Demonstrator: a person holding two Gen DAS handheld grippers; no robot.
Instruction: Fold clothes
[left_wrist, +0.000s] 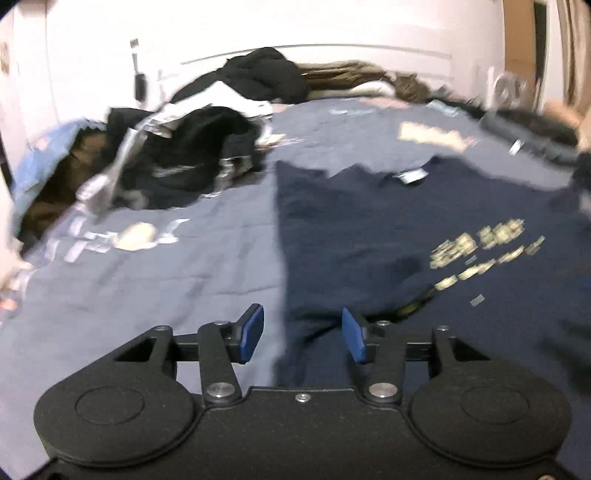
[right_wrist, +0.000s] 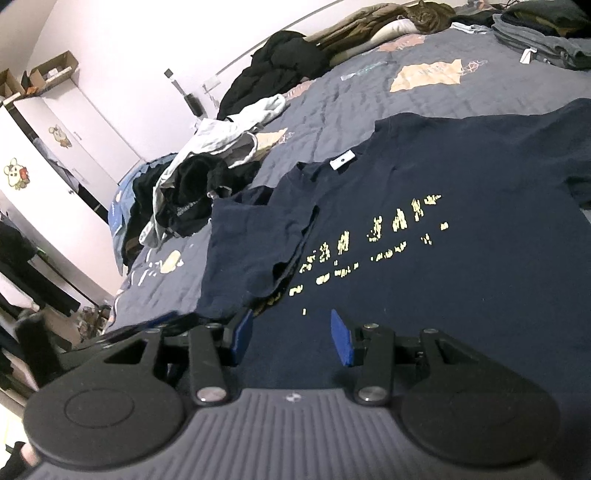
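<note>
On the bed (right_wrist: 369, 103), navy T-shirt (right_wrist: 461, 221) spread flat, left gripper (left_wrist: 303, 334) and right gripper (right_wrist: 291, 338) fingers parted, holding nothing

A tabby cat (right_wrist: 424, 16) lies at twelve o'clock on the grey-blue bedspread (right_wrist: 351, 99); a white wardrobe (right_wrist: 55, 173) with cartoon stickers stands at nine o'clock.

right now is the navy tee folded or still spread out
Partly folded. The tee lies mostly flat on the bed, print up, but its left sleeve is turned in over the chest. Neither gripper holds it.
</note>
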